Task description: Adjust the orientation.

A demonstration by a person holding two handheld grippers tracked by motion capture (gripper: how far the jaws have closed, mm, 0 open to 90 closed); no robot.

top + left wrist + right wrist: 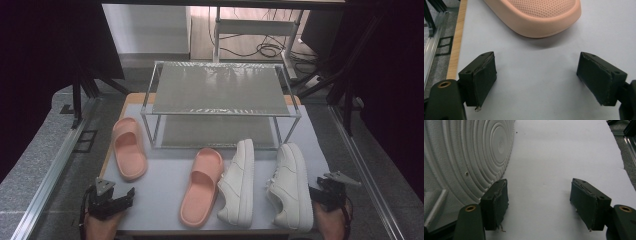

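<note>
Both grippers sit wide open and empty: the left gripper at lower left points up-frame at the pink slipper, while the right gripper is probably touching the white sneaker lying lengthwise.

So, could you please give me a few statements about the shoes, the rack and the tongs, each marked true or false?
1. Both shelves of the rack are bare. True.
2. The left tongs are shut on a pink slipper. False: they are open, and the nearest pink slipper lies ahead of them.
3. The right white sneaker lies on its side beside the right tongs. True.
4. All four shoes are pink. False: two are white.
</note>
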